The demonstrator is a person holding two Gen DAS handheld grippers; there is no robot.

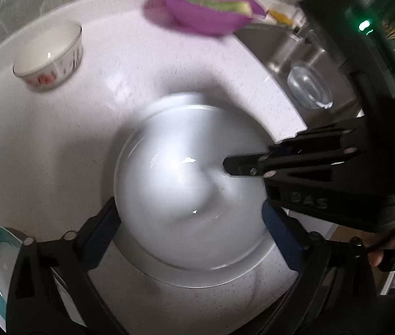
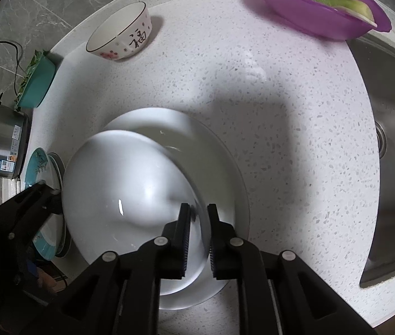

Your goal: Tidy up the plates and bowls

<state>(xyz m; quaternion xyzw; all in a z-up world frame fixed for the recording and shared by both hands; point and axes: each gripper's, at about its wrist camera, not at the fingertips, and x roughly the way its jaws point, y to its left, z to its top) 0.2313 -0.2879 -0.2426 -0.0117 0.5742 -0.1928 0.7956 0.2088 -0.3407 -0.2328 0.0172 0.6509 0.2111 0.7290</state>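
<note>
Right gripper (image 2: 197, 240) sits nearest the lens, my two fingers pinched across the rim of the upper white plate (image 2: 130, 192), so it is clamped on that plate. That plate lies tilted over a second white plate (image 2: 225, 167) on the speckled counter (image 2: 295, 111), offset to its left; the rim I grip is on the plate's right side. My left gripper (image 1: 192, 223) is spread wide, its fingers straddling the plate stack without clearly touching, though motion blur makes contact hard to judge. Right hand is the one in control; the coming move looks like settling the top plate centred on the lower.

Left to right for writing: the steel pot (image 2: 2, 145) carries small stickers, unreadable; the small bowl (image 2: 122, 36) shows the character 福; my right gripper's body (image 1: 306, 203) reads roughly "DAS".
</note>
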